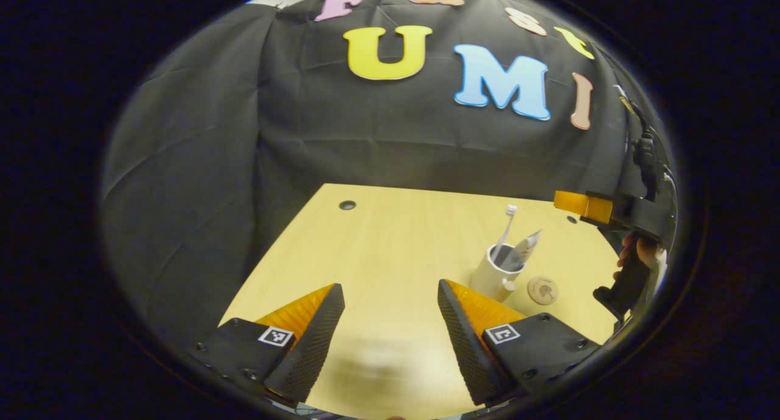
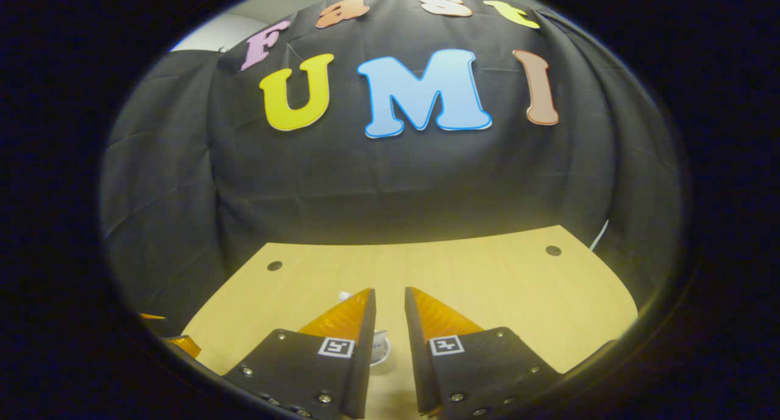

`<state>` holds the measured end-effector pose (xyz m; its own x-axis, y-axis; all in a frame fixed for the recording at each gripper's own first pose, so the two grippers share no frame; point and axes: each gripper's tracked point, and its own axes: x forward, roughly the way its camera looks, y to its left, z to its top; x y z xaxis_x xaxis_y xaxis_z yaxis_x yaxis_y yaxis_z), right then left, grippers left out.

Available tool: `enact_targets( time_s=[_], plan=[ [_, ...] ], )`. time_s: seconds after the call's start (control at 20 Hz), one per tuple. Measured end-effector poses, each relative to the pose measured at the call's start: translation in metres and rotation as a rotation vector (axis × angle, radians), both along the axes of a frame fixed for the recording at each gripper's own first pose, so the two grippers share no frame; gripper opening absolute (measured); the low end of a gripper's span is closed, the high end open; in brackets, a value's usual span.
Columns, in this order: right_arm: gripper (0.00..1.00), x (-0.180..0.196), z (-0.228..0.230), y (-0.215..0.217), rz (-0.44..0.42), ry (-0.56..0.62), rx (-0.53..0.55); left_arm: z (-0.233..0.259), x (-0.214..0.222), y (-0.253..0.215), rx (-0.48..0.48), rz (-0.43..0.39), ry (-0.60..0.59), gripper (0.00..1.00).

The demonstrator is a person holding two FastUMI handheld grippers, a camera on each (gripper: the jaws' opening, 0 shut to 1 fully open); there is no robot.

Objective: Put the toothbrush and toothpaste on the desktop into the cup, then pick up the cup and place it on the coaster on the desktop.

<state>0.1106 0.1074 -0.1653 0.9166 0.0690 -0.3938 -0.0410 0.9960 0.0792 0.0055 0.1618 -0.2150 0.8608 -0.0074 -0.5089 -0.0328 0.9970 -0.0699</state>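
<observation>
Left gripper view shows my left gripper (image 1: 390, 322) low over a pale wooden desk (image 1: 390, 249), its two fingers spread wide with nothing between them. Ahead and to the right stands a white cup (image 1: 495, 272). A toothbrush (image 1: 506, 228) and a toothpaste tube (image 1: 523, 250) already stand inside it, both leaning to the right, bristles up. Just beside the cup, on its right and not under it, lies a small round coaster (image 1: 542, 289). Farther right, above the desk, hangs my right gripper (image 1: 588, 205), held by a hand (image 1: 640, 252).

In the right gripper view my right gripper (image 2: 390, 310) has its fingers brought close together with only a narrow gap. A sliver of the cup's rim (image 2: 381, 347) and the toothbrush head (image 2: 344, 295) peek out behind the left finger; I hold nothing there.

I judge the filling done and the cup's move to the coaster still to come. To do it well, I would open the right fingers wider than the cup, come down around its wall below the rim, clear of the leaning brush and tube, squeeze firmly, lift it upright, and set it down centred on the coaster.
</observation>
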Motion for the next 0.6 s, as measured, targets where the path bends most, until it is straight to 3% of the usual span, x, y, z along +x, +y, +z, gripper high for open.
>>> enact_targets(
  time_s=[0.3,0.6],
  plan=[
    [0.30,-0.031,-0.012,-0.068,-0.110,0.038,-0.023,-0.018,0.032,-0.090,-0.044,-0.250,0.110,0.97],
    [0.30,-0.062,-0.028,-0.128,-0.224,0.087,-0.016,-0.061,0.052,-0.139,-0.041,-0.354,0.279,0.97]
  ],
)
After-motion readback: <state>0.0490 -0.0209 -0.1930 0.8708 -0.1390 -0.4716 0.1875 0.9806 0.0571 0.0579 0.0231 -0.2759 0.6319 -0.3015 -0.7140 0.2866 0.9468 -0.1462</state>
